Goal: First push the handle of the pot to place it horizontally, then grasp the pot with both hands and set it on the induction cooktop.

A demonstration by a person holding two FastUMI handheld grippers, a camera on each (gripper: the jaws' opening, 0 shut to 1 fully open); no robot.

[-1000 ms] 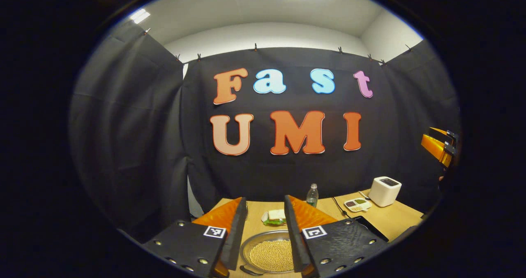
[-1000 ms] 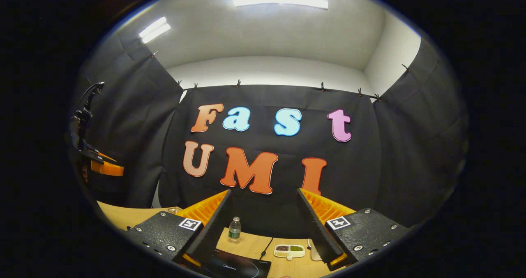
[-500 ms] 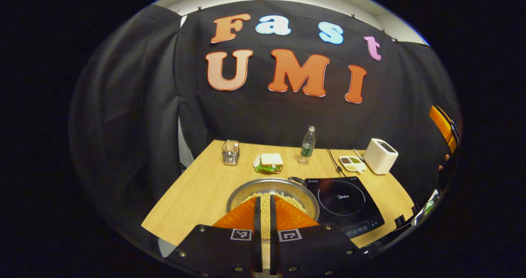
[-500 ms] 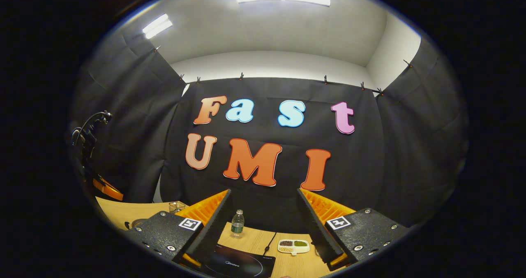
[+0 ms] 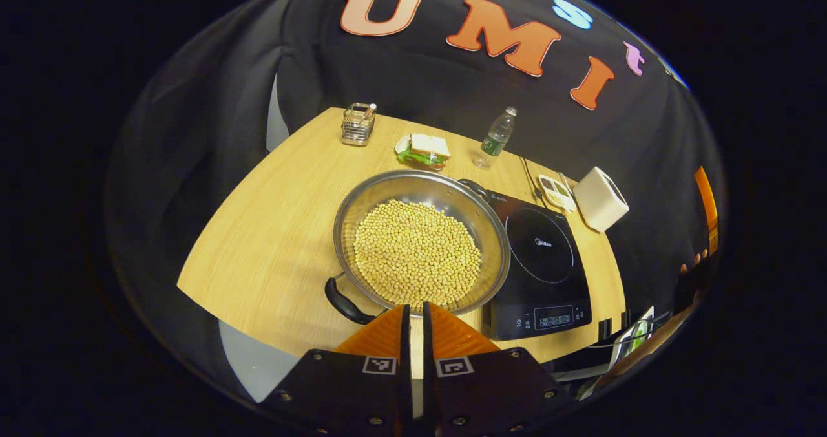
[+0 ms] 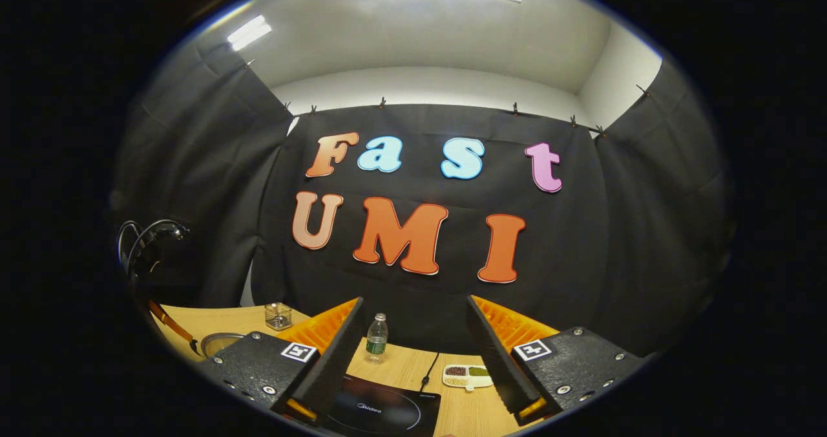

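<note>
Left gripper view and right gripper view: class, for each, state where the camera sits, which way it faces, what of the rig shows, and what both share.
Left gripper view: rides the left gripper, tilted down at the pot of beans beside the induction cooktop; jaws nearly closed, empty.
Right gripper view: rides the right gripper, facing level at the booth wall; jaws apart, empty.
Shared: water bottle, cooktop, pot, wooden table.

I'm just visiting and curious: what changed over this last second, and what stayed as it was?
The left gripper closed its fingers on nothing and tipped down over the pot of beans. The right gripper stayed open, tilting down slightly. The pot and the induction cooktop stayed put.
</note>
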